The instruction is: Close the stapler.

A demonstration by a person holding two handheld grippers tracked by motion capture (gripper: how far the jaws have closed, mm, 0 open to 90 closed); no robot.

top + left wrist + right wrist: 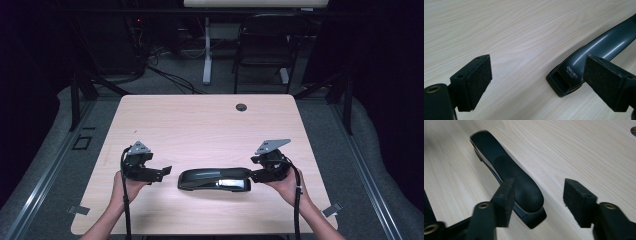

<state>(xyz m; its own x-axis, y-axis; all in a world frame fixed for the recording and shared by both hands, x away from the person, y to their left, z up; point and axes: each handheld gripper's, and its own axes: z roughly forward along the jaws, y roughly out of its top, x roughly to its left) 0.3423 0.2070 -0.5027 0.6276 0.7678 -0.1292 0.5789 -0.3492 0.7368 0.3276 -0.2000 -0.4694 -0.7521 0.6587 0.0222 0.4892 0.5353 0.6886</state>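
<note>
A black stapler (215, 179) lies flat on the light wooden table (200, 125), lengthwise between my two grippers. My left gripper (165, 172) is open just off its left end; in the left gripper view the stapler (599, 47) sits behind the right pad, and the left gripper (541, 80) has only bare table between its pads. My right gripper (255, 175) is open at the stapler's right end. In the right gripper view the stapler's end (516, 177) lies between the jaws of the right gripper (540, 200), close by the left pad (505, 200), with a wide gap to the other.
A round cable hole (241, 107) sits near the table's far edge. Beyond the table stand a black chair (265, 45) and a white desk leg (207, 50) on a grey floor with cables. Dark curtains close both sides.
</note>
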